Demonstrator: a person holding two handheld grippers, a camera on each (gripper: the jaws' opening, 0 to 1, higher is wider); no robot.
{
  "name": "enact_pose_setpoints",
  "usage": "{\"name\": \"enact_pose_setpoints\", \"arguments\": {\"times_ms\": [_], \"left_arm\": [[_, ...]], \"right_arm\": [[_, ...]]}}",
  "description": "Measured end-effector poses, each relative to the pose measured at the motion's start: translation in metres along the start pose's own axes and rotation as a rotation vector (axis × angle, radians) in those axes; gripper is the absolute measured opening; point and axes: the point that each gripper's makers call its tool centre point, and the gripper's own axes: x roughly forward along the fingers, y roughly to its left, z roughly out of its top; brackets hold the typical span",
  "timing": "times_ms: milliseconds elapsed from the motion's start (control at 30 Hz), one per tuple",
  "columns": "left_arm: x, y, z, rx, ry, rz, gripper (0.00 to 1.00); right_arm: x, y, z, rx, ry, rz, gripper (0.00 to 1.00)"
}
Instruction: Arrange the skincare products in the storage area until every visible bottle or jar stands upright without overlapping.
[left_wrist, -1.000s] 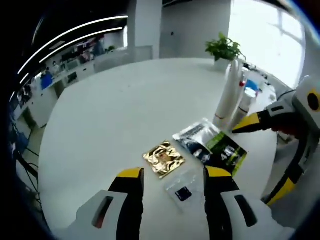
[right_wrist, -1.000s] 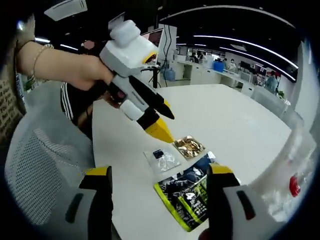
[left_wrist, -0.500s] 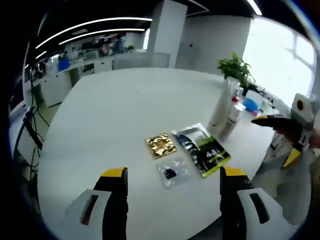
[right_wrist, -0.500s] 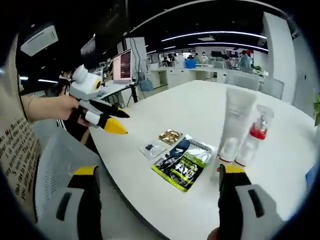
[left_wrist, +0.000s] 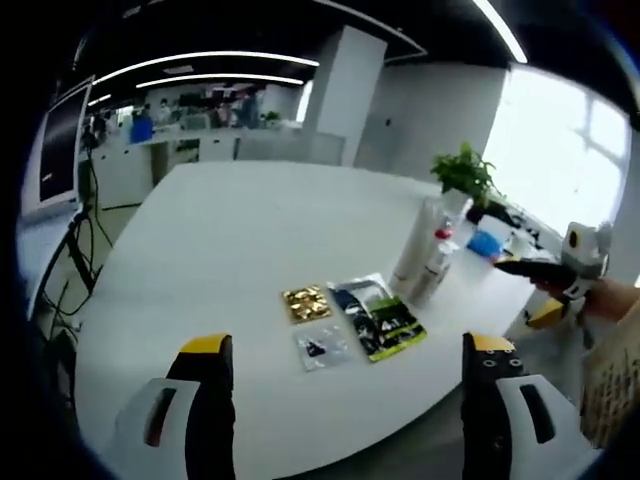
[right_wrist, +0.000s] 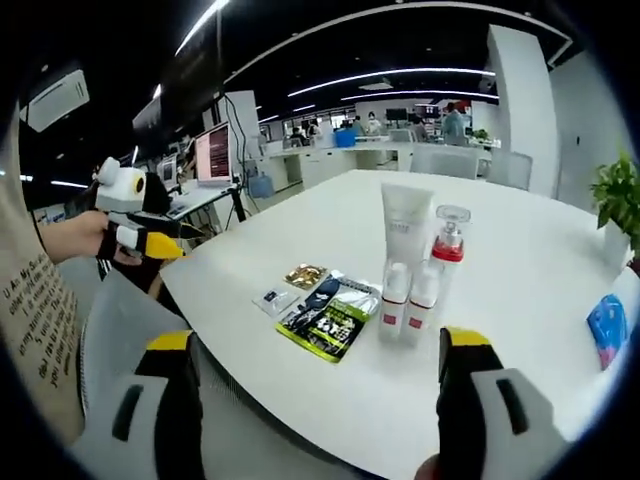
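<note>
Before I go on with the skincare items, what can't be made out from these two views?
- Sachet print: gold sachet, clear sachet and dark-green packet too small to read.
- Bottles: in the left gripper view they overlap and blur; their number is unclear there.
- Tube label: too small.
- Blue item: near the rim, distorted, unidentifiable.
- Left gripper in the right gripper view: fingers too small to judge.

— What is surrounding the white table (right_wrist: 520, 250)?
— An open office: ceiling light strips (left_wrist: 200, 62) are glowing, a white pillar (left_wrist: 340, 95) is standing behind, and a bright window (left_wrist: 560, 160) is flooding the side.
— Anything else?
— A potted plant (left_wrist: 462, 178) is sitting near the table's edge, and a monitor (right_wrist: 213, 155) is glowing.
</note>
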Motion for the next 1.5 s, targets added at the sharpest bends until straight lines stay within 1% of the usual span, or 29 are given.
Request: {"name": "enact_pose_setpoints", "arguments": {"times_ms": [67,133,233,333,367,533,700,833,867,900,1000,1067,1133,1167,1233,1367,1500], "left_arm": [[-0.002,-0.003,-0.001,-0.010,-0.011,-0.005,0.97],[-0.004,-0.007,-0.005,-0.006,-0.015,-0.010,0.97],[-0.006,-0.012,-0.012,0.000,-0.001,-0.017,0.97],[-0.007,-0.013,-0.017,-0.003,0.009,-0.018,0.97],[-0.007,-0.012,-0.019,-0.002,0.010,-0.015,0.97],[-0.008,-0.010,-0.021,0.010,0.017,-0.001,0.97],[-0.007,-0.012,-0.026,0.013,0.036,-0.009,0.97],[-0.006,-0.015,-0.028,0.042,0.058,-0.011,0.96],[-0.005,-0.016,-0.027,0.059,0.056,-0.015,0.95],[-0.004,-0.015,-0.021,0.102,0.028,-0.018,0.93],[-0.002,-0.017,-0.017,0.108,0.011,-0.030,0.95],[-0.001,-0.018,-0.016,0.115,0.004,-0.036,0.94],[0.002,-0.019,-0.018,0.121,0.018,-0.040,0.92],[0.003,-0.019,-0.022,0.123,0.039,-0.042,0.92],[0.006,-0.017,-0.026,0.134,0.053,-0.044,0.92],[0.007,-0.016,-0.028,0.130,0.062,-0.042,0.92],[0.007,-0.014,-0.028,0.131,0.063,-0.033,0.92]], "right_arm": [[-0.002,-0.002,-0.003,0.017,-0.009,-0.006,0.99],[-0.004,-0.003,-0.005,0.026,-0.015,-0.018,0.99],[-0.004,-0.005,-0.007,0.051,-0.026,-0.030,0.99],[-0.002,-0.003,-0.005,0.065,-0.039,-0.029,0.99],[-0.001,-0.002,-0.003,0.069,-0.055,-0.027,0.99],[0.001,0.003,-0.002,0.069,-0.063,-0.021,0.99],[-0.001,0.000,-0.007,0.071,-0.057,-0.037,0.98],[-0.001,0.002,-0.006,0.058,-0.054,-0.031,0.98],[-0.001,0.002,-0.006,0.058,-0.054,-0.031,0.98],[-0.002,0.002,-0.006,0.062,-0.053,-0.030,0.98],[-0.003,0.002,-0.006,0.063,-0.047,-0.028,0.97],[-0.003,0.001,-0.008,0.066,-0.044,-0.028,0.97],[-0.003,0.001,-0.008,0.074,-0.046,-0.028,0.97],[-0.003,0.000,-0.009,0.076,-0.045,-0.029,0.97],[-0.003,-0.001,-0.011,0.080,-0.044,-0.033,0.97],[-0.003,-0.004,-0.012,0.097,-0.048,-0.039,0.96],[0.000,0.002,-0.014,0.059,-0.024,-0.027,0.95]]}}
